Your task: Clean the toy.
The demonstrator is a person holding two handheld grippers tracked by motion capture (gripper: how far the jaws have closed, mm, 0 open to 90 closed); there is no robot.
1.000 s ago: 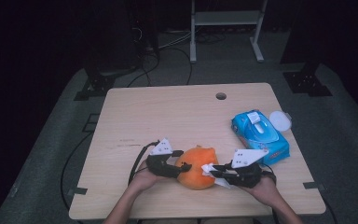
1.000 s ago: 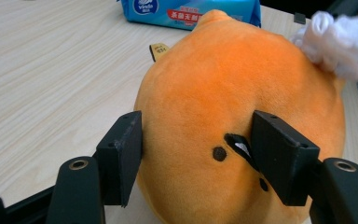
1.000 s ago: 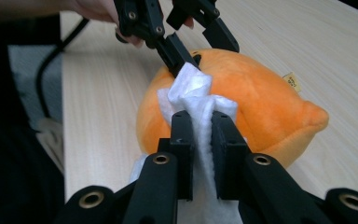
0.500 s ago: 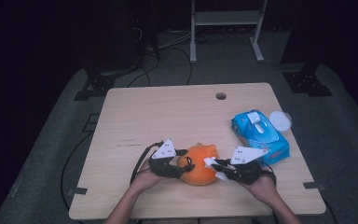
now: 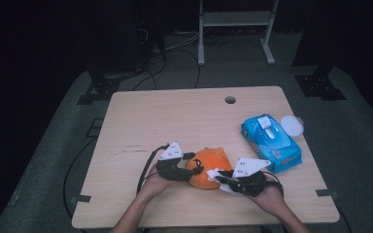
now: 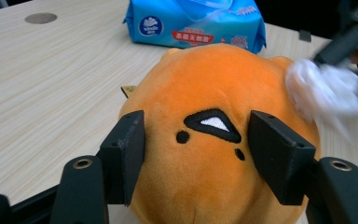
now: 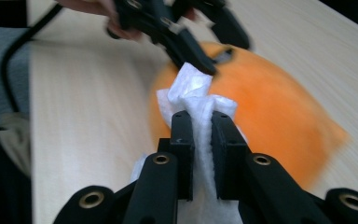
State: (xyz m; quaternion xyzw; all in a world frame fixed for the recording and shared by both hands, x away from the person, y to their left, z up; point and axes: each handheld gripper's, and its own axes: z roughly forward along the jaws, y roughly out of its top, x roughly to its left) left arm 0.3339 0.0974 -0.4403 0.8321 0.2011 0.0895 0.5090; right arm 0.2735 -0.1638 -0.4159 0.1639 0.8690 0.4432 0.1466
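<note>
An orange plush toy point(image 5: 209, 167) with a stitched face point(image 6: 214, 93) lies near the table's front edge. My left gripper point(image 5: 192, 164) holds it from the left, its pads pressing into both sides of the face point(image 6: 196, 144). These jaws have just been opening a little, with the plush still between them. My right gripper point(image 5: 221, 177) is shut on a crumpled white wipe point(image 7: 193, 91). The wipe point(image 6: 326, 91) rests against the right side of the plush point(image 7: 270, 116). The right gripper view also shows the left gripper point(image 7: 205, 51) beyond the wipe.
A blue pack of wet wipes point(image 5: 271, 143) lies to the right of the plush, with a white round lid point(image 5: 291, 125) beside it. The wooden table point(image 5: 184, 116) has a cable hole point(image 5: 230, 100) near its far edge. A metal frame and cables stand on the floor beyond.
</note>
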